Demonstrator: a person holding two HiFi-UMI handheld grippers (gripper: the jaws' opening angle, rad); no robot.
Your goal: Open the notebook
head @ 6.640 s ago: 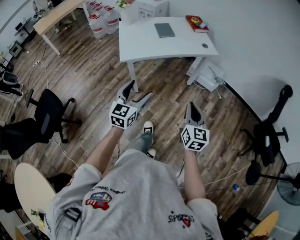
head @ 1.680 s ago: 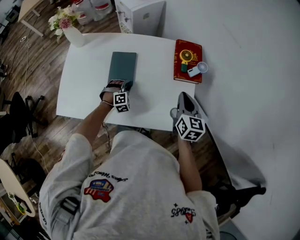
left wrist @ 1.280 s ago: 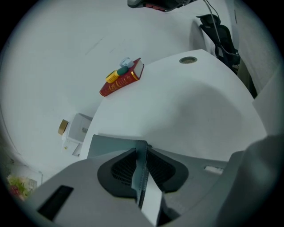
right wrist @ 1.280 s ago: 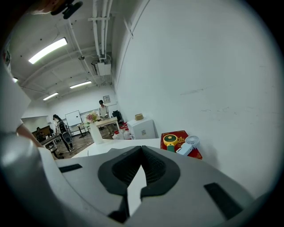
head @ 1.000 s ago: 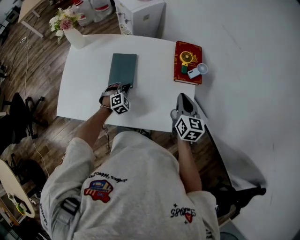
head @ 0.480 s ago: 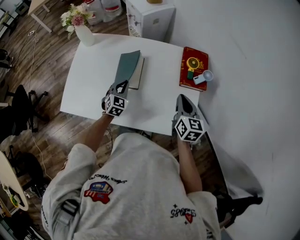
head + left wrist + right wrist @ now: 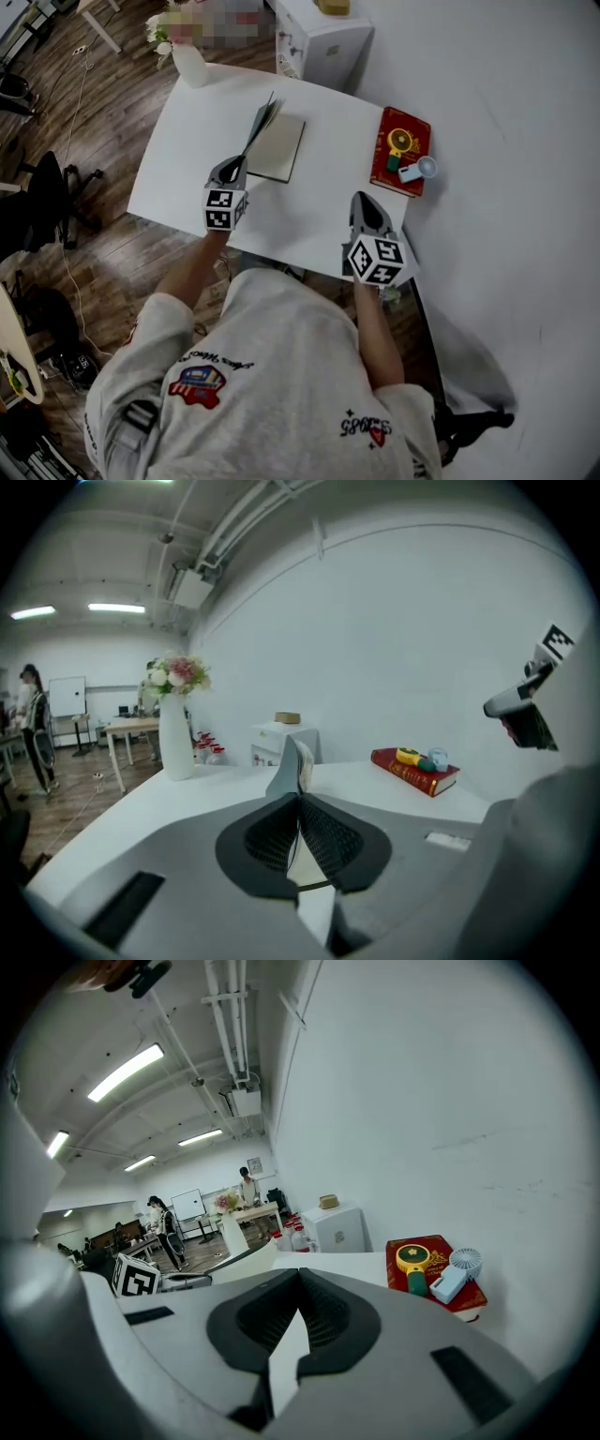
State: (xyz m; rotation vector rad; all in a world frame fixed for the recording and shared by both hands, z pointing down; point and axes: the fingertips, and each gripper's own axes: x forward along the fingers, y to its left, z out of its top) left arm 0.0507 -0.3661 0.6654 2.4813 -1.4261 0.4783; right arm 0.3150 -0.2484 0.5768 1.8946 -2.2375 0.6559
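Observation:
The notebook lies on the white table [image 7: 183, 159] with its cream first page [image 7: 279, 148] showing. Its grey-green cover [image 7: 261, 122] stands almost upright over the spine on the left. My left gripper [image 7: 236, 167] is shut on the near edge of that cover. In the left gripper view the cover [image 7: 284, 766] rises straight up from between the closed pads of the left gripper [image 7: 300, 801]. My right gripper [image 7: 366, 204] hovers over the table's near right edge, away from the notebook. Seen in its own view, the right gripper [image 7: 299, 1277] is shut and holds nothing.
A red book [image 7: 401, 164] with a yellow gadget and a small blue fan on it lies at the table's right end. A white vase [image 7: 189, 64] of flowers stands at the far left corner. A white cabinet [image 7: 323, 42] sits behind the table. Office chairs [image 7: 42, 192] stand to the left.
The left gripper has risen and rolled, swinging the cover from flat up to nearly upright and baring the first page. The right gripper has drifted a little along the table edge.

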